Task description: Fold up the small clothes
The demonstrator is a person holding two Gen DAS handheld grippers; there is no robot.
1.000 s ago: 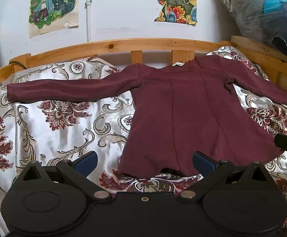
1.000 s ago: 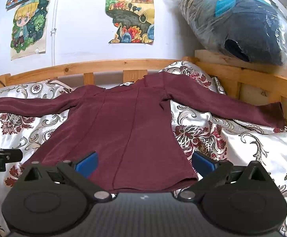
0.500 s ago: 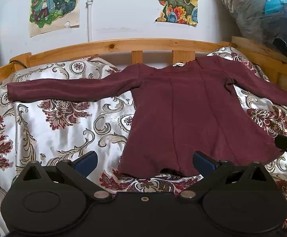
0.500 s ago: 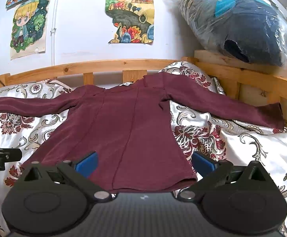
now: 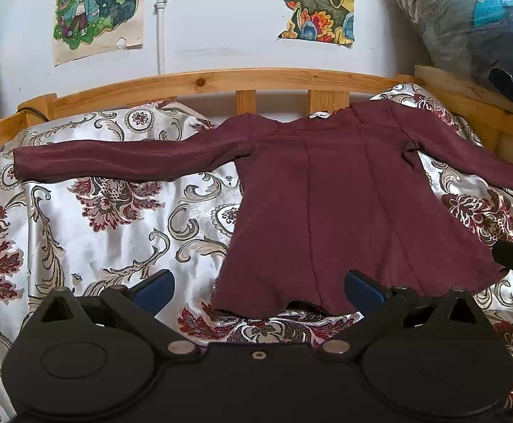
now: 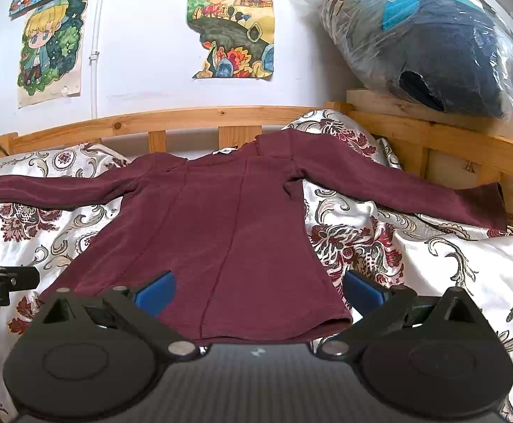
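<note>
A maroon long-sleeved top (image 5: 341,204) lies flat on the floral bedspread (image 5: 108,232), both sleeves spread out sideways, neck toward the headboard. It also shows in the right wrist view (image 6: 228,232). My left gripper (image 5: 258,287) is open and empty, just in front of the hem's left corner. My right gripper (image 6: 258,287) is open and empty, just in front of the hem's right part. The right sleeve's cuff (image 6: 485,204) lies near the wooden side rail.
A wooden headboard (image 5: 221,81) runs along the far edge and a wooden side rail (image 6: 468,141) along the right. A plastic-wrapped bundle (image 6: 432,42) sits on the right shelf. Posters (image 5: 97,10) hang on the white wall.
</note>
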